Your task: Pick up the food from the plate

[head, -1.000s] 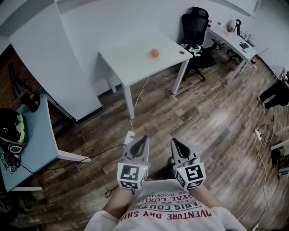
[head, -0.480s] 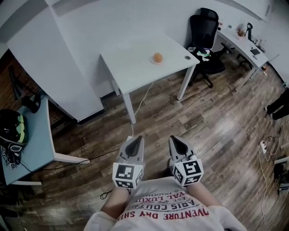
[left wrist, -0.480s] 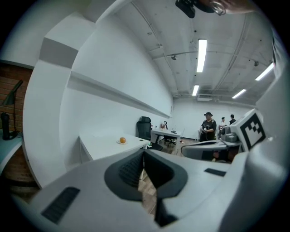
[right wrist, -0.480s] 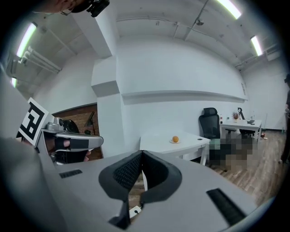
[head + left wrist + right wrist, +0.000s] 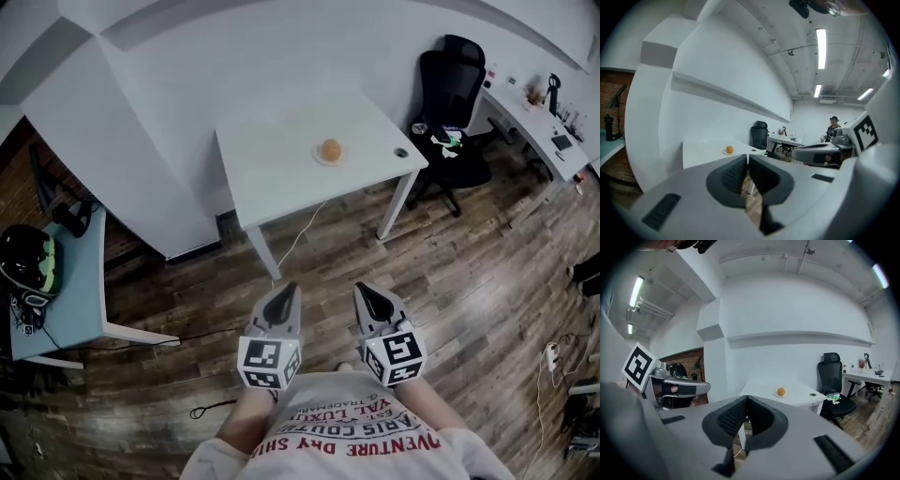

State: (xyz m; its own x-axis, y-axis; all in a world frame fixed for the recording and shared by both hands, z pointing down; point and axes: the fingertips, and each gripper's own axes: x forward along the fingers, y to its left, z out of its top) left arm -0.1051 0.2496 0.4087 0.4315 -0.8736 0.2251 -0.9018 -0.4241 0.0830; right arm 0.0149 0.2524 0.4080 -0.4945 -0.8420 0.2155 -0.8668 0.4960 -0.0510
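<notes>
A round orange piece of food [image 5: 331, 149] lies on a small white plate [image 5: 320, 157] on the white table [image 5: 272, 164] across the room. The food [image 5: 729, 149] and the food [image 5: 781, 391] also show small and far off in both gripper views. My left gripper [image 5: 284, 291] and right gripper [image 5: 367, 292] are held side by side close to my chest, well short of the table and above the wooden floor. Both have their jaws pressed together with nothing between them.
A black office chair [image 5: 455, 84] stands right of the table, with a long white desk [image 5: 534, 127] behind it. A teal side table [image 5: 70, 281] with a helmet [image 5: 28, 262] is at the left. Cables [image 5: 295, 234] trail over the floor under the white table.
The view has drifted so the table and the food sit lower and further right in the head view, a little closer. Both grippers keep their place by my chest, still shut.
</notes>
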